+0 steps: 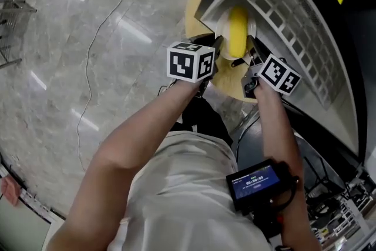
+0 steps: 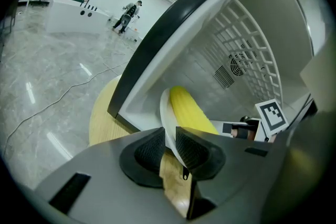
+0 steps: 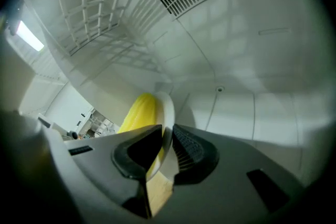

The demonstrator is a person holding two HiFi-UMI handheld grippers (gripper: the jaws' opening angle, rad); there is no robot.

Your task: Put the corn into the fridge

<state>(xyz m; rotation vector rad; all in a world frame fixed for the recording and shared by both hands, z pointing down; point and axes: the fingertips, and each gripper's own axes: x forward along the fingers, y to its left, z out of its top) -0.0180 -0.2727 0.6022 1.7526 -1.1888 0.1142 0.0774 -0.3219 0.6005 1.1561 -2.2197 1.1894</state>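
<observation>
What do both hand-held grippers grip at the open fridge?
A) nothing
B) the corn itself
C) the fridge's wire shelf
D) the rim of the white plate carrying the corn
D: the left hand-held gripper and right hand-held gripper each pinch the rim of the white plate under the corn.

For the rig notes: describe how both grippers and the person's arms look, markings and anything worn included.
The left gripper and right gripper have grey moulded bodies with black ribbed pads. Each carries a white cube with black square markers: left cube, right cube. The arms are bare below a white shirt. A black device with a blue-lit screen is strapped to the right forearm.
</observation>
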